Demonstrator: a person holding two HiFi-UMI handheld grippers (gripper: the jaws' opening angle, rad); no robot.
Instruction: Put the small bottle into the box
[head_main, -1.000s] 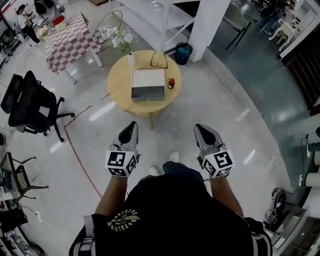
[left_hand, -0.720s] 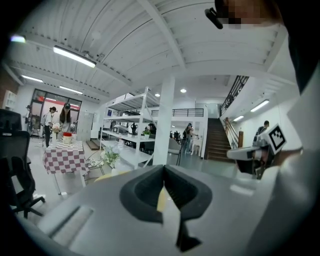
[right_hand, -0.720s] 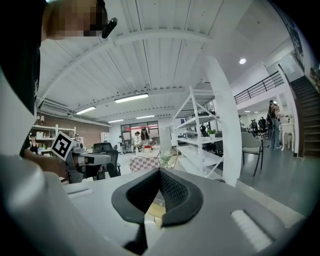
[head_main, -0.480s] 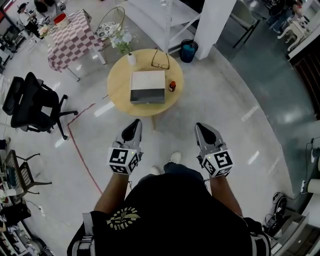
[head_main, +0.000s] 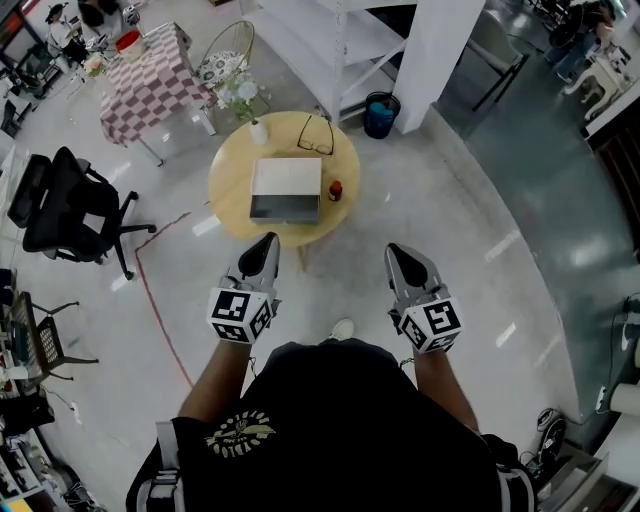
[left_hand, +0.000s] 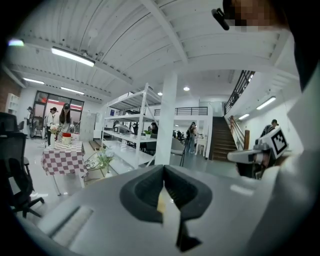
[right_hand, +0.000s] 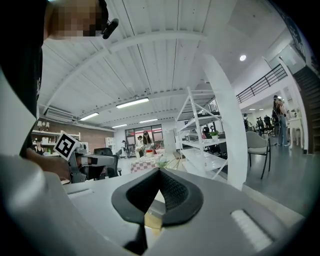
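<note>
Small bottle stands on round table, upper centre of frame, just right of box. Left gripper and right gripper sit below it, well apart from it. Both pairs of jaws pressed together, empty.

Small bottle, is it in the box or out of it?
Out. The small bottle stands upright on the round table beside the box, at its right side in the head view.
</note>
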